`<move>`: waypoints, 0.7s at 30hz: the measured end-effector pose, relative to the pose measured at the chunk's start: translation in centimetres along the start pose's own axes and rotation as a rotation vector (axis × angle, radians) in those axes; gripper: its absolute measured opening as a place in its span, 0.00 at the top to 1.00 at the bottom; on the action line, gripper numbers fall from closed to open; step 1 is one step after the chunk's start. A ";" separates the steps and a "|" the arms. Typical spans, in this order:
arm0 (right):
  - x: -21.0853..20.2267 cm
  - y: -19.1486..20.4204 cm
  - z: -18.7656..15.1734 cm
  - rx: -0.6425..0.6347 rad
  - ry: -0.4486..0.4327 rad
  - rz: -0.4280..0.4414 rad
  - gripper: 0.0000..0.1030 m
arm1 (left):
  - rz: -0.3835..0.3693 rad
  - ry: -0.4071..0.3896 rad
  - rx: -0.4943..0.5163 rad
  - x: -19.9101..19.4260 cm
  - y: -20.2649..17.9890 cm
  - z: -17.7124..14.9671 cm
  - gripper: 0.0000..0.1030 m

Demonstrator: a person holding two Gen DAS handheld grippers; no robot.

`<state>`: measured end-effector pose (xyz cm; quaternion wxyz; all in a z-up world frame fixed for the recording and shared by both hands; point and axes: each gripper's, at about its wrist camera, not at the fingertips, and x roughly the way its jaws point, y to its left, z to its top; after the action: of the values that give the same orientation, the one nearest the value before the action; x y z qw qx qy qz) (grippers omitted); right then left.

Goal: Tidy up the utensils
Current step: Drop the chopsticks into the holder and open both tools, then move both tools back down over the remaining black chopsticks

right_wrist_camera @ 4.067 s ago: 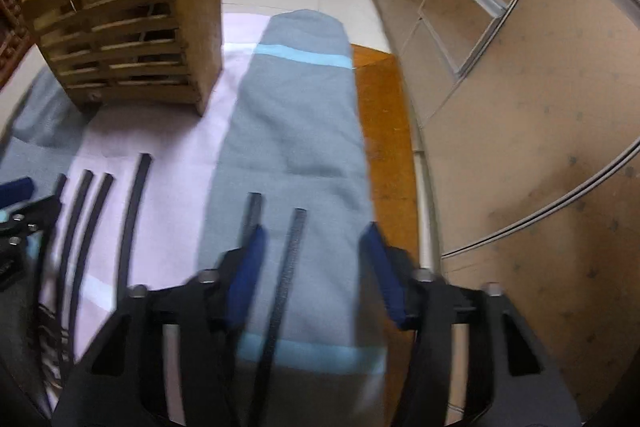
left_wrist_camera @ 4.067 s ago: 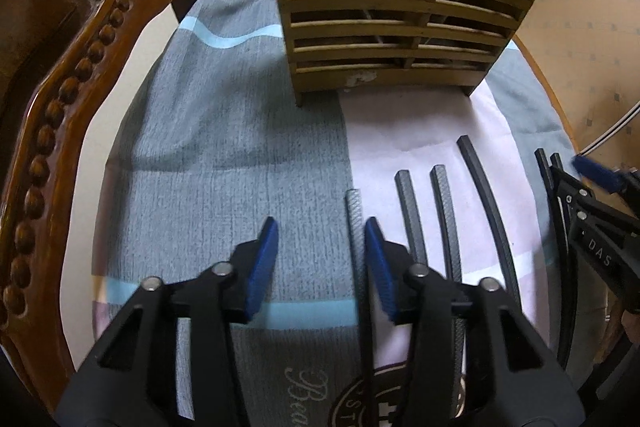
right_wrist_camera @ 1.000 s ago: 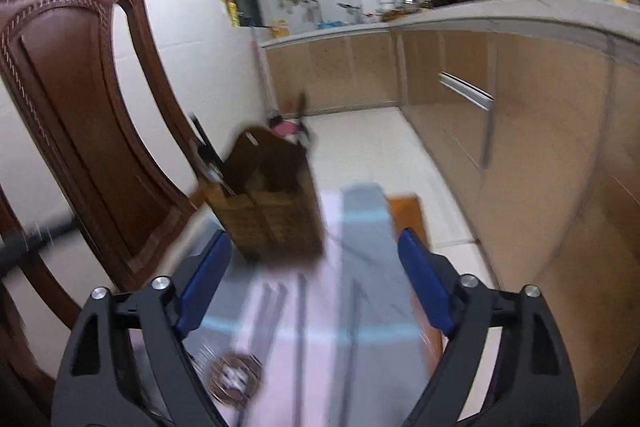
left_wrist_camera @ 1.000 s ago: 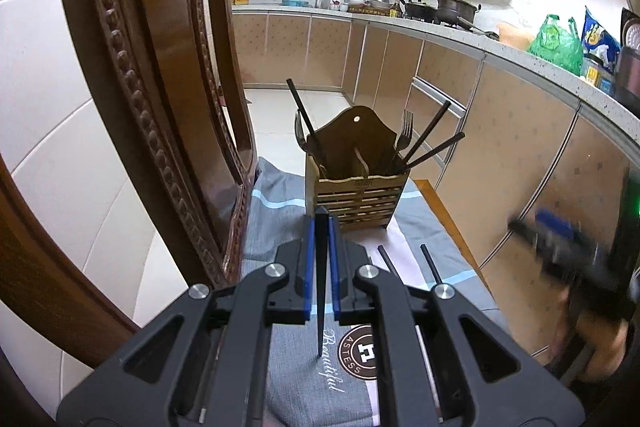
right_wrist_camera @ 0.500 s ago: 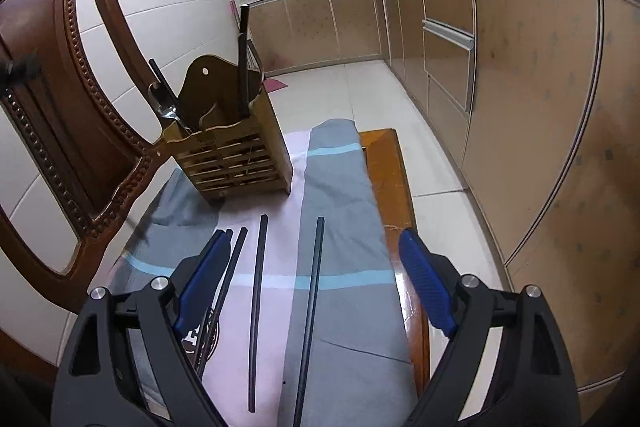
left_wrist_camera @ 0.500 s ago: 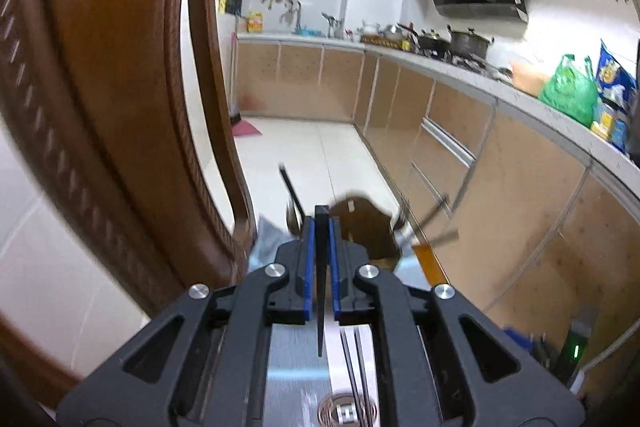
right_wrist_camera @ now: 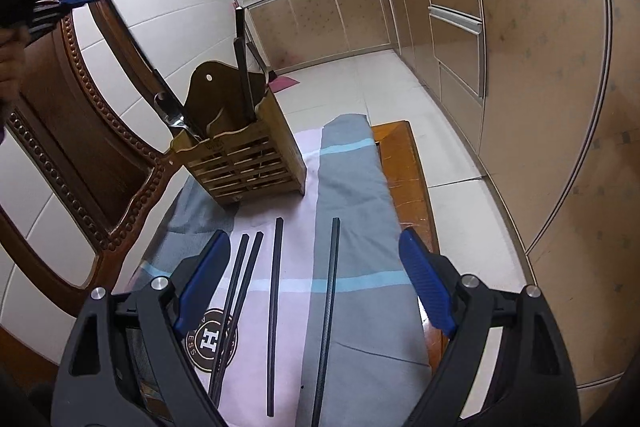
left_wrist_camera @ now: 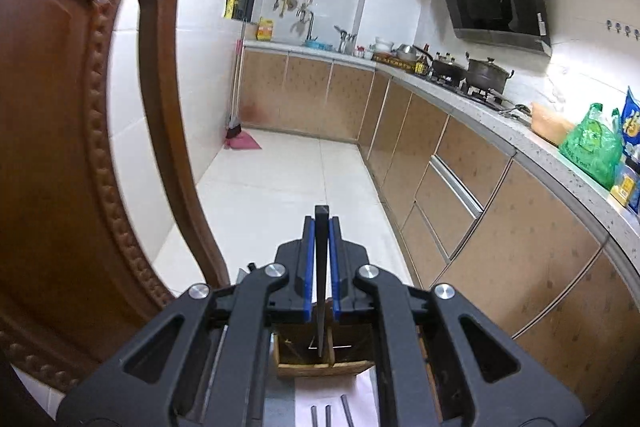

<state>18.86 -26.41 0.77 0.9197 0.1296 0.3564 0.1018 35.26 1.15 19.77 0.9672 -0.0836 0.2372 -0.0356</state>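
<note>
My left gripper [left_wrist_camera: 321,263] is shut on a black chopstick [left_wrist_camera: 321,267] held upright, high above the wooden utensil holder [left_wrist_camera: 320,357]; its tip points down at the holder's open top. In the right wrist view the holder [right_wrist_camera: 248,159] stands on a striped cloth [right_wrist_camera: 352,187] with a spoon and black chopsticks in it. Several black chopsticks [right_wrist_camera: 274,291] lie on the cloth in front of it. My right gripper [right_wrist_camera: 316,287] is open and empty above them. The left gripper [right_wrist_camera: 48,1] shows at the upper left.
A carved wooden chair back [left_wrist_camera: 80,147] rises close on the left, also in the right wrist view [right_wrist_camera: 92,155]. The cloth covers a small wooden table [right_wrist_camera: 404,163]. Kitchen cabinets [right_wrist_camera: 540,107] run along the right. A tiled floor [left_wrist_camera: 280,187] lies beyond.
My left gripper has risen and moved forward over the holder with the chopstick. My right gripper has drawn a little closer over the chopsticks on the cloth, still open.
</note>
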 end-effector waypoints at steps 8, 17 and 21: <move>0.0 -0.7 0.2 0.005 0.004 -0.014 0.18 | -0.016 0.183 -0.058 6.9 1.8 -3.5 0.89; 0.6 -0.2 0.1 -0.020 0.021 -0.024 0.18 | 0.035 0.307 0.081 3.2 2.4 -16.5 0.24; 0.9 0.1 -0.3 -0.042 0.032 -0.038 0.18 | 0.064 0.361 0.167 -0.8 2.3 -23.1 0.19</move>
<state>19.30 -26.03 0.03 0.9181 0.1016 0.3713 0.0937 23.91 0.15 -0.42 0.9132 0.0121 0.4056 -0.0386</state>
